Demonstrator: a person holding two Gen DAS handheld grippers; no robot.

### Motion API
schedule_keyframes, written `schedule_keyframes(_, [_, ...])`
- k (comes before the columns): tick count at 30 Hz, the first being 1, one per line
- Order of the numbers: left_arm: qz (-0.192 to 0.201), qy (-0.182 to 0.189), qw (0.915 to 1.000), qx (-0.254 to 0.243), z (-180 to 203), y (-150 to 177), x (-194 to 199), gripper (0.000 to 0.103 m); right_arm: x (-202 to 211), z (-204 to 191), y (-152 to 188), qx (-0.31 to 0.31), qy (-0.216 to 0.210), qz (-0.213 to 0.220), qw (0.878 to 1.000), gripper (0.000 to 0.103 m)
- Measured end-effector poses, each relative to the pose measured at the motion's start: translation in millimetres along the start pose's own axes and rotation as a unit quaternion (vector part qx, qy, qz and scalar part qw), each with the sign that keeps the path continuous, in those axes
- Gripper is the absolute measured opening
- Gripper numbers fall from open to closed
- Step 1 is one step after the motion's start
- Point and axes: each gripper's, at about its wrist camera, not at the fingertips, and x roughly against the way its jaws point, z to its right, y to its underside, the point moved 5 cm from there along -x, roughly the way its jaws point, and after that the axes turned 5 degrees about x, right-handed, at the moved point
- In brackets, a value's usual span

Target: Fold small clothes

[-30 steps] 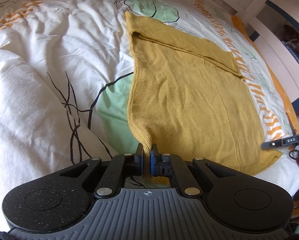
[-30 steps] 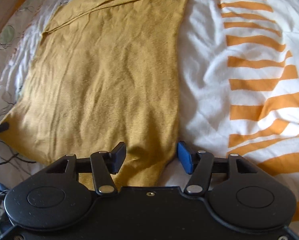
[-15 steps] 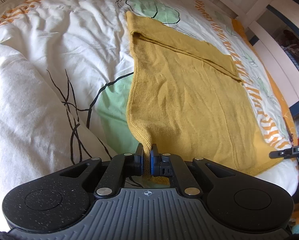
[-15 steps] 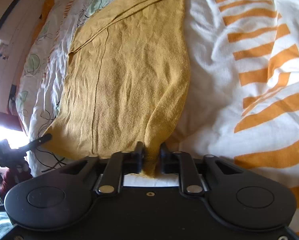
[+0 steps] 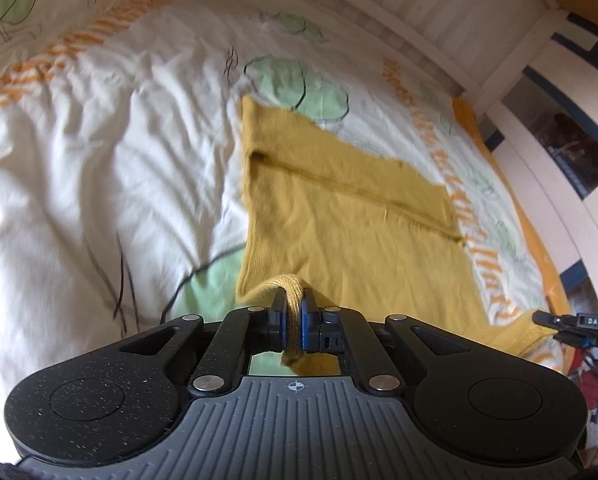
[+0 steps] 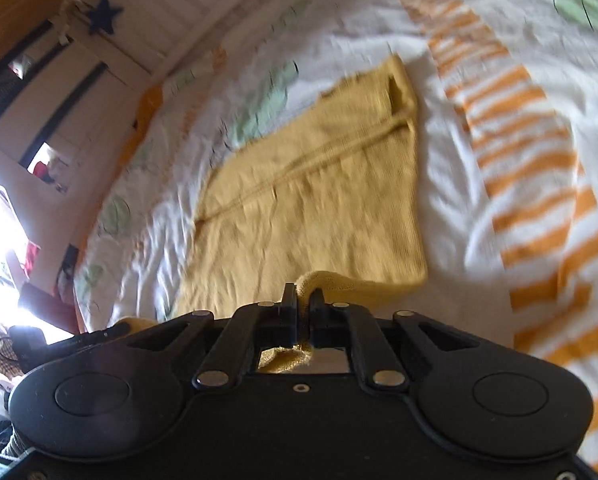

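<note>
The mustard-yellow garment point(image 5: 351, 216) lies spread on the bed's duvet point(image 5: 111, 152), stretching away toward 12 o'clock from both grippers. In the left wrist view, the left gripper point(image 5: 293, 312) sits at the garment's near left corner, its jaws narrow and clamped on a thick ribbed fold of the yellow knit, which loops up over the fingertips and hangs down behind them at 6 o'clock. The rest of the cloth fans out toward 1 o'clock, with a folded band across its far end. At 3 o'clock the tip of the right gripper point(image 5: 567, 322) shows at the garment's other near corner.

In the right wrist view, the right gripper point(image 6: 303, 308) is likewise closed tight on a bunched piece of the garment point(image 6: 319, 200) at its near right corner, cloth curling up out of the jaws toward 1 o'clock. The duvet point(image 6: 519, 140) with orange stripes fills the 3 o'clock side. Both views are motion-blurred.
</note>
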Motion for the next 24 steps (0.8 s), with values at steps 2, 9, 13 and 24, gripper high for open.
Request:
schedule_keyframes(2, [0.016,0.009,0.9998,0.005,4,-17,-3,0.006,-1,-1,-16,0.002,-0.003,0.023,1.000,0.012])
schedule_keyframes(9, [0.078,0.029,0.9965,-0.008,29,-83,-23,0.006,-20,4,-78,0.011,0.001,0.095,0.995,0.012])
schedule_keyframes(13, [0.093,0.042,0.9947,0.015,33,-121,-48,0.006,-39,16,-115,0.006,0.010,0.128,0.992,0.012])
schedule_keyframes(24, [0.116,-0.020,0.9916,0.053,5,-182,-130,0.005,-128,60,-172,-0.004,0.060,0.134,0.989,0.011])
